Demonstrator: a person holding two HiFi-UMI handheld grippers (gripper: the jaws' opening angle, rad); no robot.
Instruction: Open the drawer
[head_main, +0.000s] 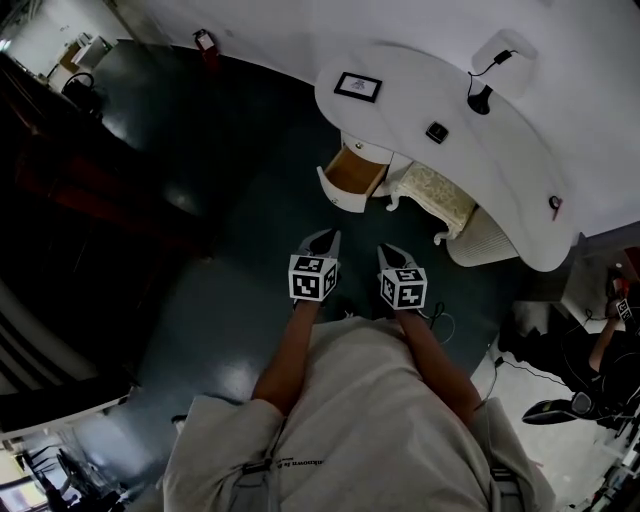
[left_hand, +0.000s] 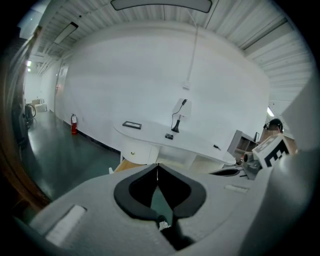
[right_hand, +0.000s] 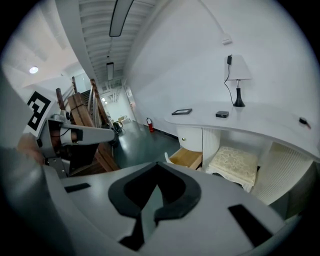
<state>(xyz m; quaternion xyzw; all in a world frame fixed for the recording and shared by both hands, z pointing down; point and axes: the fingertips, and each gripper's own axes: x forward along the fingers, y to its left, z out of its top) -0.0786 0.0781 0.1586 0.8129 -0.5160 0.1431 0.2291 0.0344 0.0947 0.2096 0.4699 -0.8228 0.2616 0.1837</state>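
Both tools are up in front of the person, well short of the furniture. The left hand-held gripper (head_main: 325, 238) has its jaws pressed together on nothing, and the right hand-held gripper (head_main: 392, 252) is the same, tips meeting with nothing between them. Ahead of them, across bare floor, sits the drawer (head_main: 352, 172), and it's already standing out from under the white counter (head_main: 520, 170), its wooden inside showing. It slides along a line running from the counter back towards the person, white front panel nearest the grippers. I judge the left gripper the nearer of the two, almost in line with that front; the right lines up more with the cushioned stool (head_main: 436, 194) beside it. The count: two grippers, one pulled-out drawer, one stool, one lamp (head_main: 492, 62), one picture frame (head_main: 357, 87).
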